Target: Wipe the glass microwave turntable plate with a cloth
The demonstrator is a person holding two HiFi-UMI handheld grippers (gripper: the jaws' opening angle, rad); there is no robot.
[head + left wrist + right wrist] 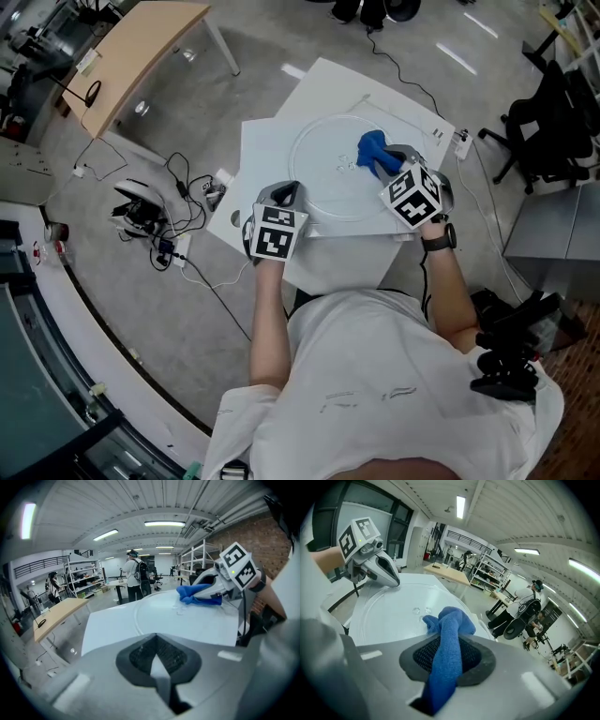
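Right hand-held gripper (pixel 386 161) is pinching the blue cloth (pixel 449 620), its bunched end down on the glass plate (pixel 389 616) just past the middle. The plate lies flat on the white desk (pixel 267 150). Left hand-held gripper (pixel 159 667) is pressed together with nothing in it, its tip at the plate's near rim. My worry: nothing clamps the plate, so a hard sideways stroke could skate it across the desk, or pull the cloth loose

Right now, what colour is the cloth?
Blue; the cloth shows best in the right gripper view, clamped in the right gripper.
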